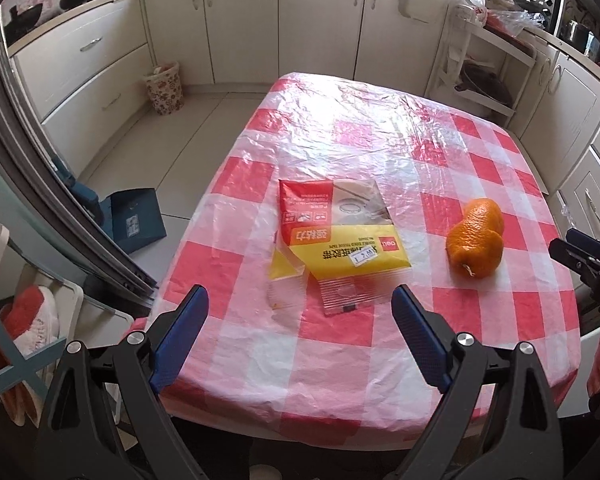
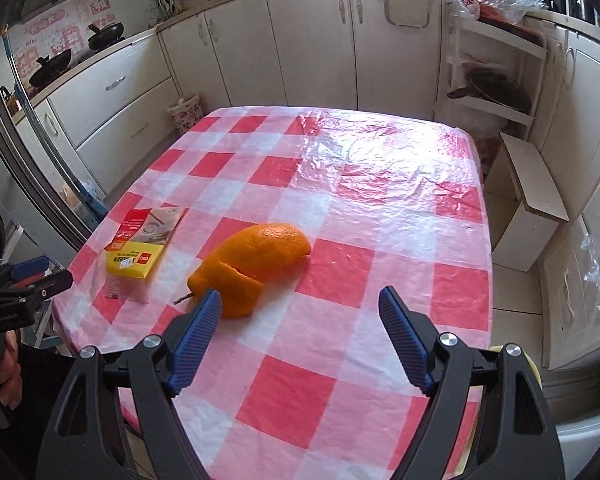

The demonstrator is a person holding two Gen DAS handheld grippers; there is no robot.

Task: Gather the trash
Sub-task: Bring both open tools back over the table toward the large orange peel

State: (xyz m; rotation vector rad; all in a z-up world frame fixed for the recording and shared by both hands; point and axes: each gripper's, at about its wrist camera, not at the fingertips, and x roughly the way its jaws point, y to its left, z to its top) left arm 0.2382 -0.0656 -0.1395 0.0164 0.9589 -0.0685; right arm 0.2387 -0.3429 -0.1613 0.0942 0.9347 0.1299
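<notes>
- Right hand-held gripper [image 2: 300,300] wide open, holds nothing; orange peel [image 2: 252,268] lies on the desk [image 2: 380,208] just ahead, off toward its left finger. Closing from here would likely clip the edge and shove it away.
- Left hand-held gripper [image 1: 300,300] also spread wide, empty, aimed at the tape packet [image 1: 336,236]. Flat packet: pads may slide over it.
- Thin plastic cover [image 1: 340,120] may snag and bunch.
- Floor bin [image 1: 164,88] well apart, so a drop en route is possible.

Your left hand-held gripper [image 1: 300,304] and right hand-held gripper [image 2: 300,306] match: black angular frames, silver round screws, ribbed blue pads [image 2: 196,340] lining both fingers.
</notes>
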